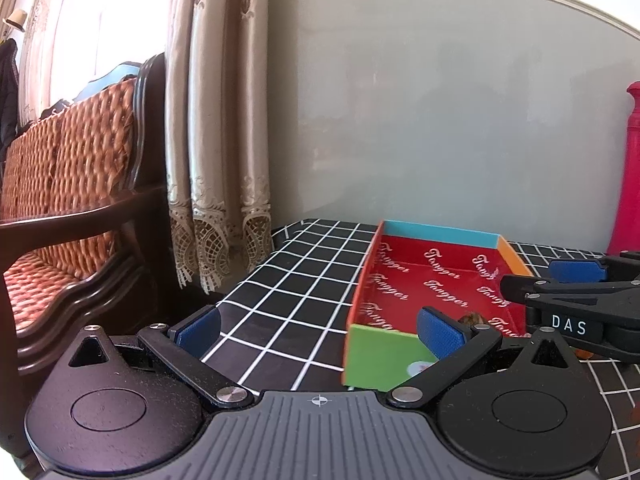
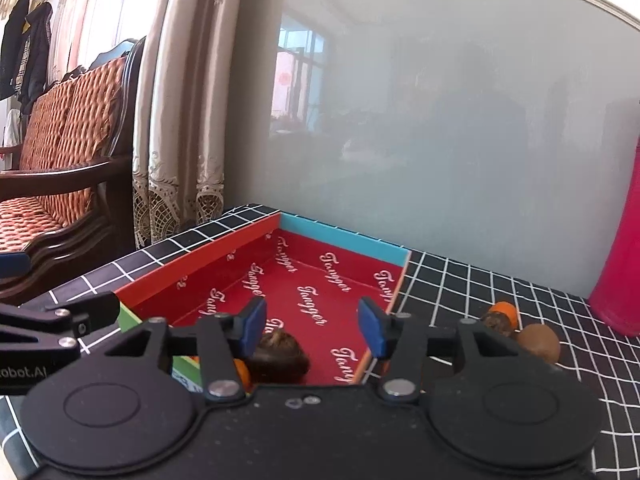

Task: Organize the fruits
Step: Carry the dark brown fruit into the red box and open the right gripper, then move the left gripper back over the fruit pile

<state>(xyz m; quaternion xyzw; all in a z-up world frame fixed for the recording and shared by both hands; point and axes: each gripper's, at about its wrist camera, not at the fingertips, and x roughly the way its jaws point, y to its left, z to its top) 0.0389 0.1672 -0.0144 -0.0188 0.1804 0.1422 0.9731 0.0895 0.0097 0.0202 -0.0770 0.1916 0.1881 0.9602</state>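
Both grippers (left (image 1: 320, 330), right (image 2: 312, 326)) gape empty over the box's (image 2: 200, 270) near edge

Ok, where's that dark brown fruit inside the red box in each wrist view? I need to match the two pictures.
Left wrist: only the top of the brown fruit shows, low and right of centre, behind the left gripper's right fingertip, in the near end of the box.
Right wrist: brown fruit low centre, near end of the box, beside the right gripper's left fingertip.
Shared landmark: the box's light blue far wall.
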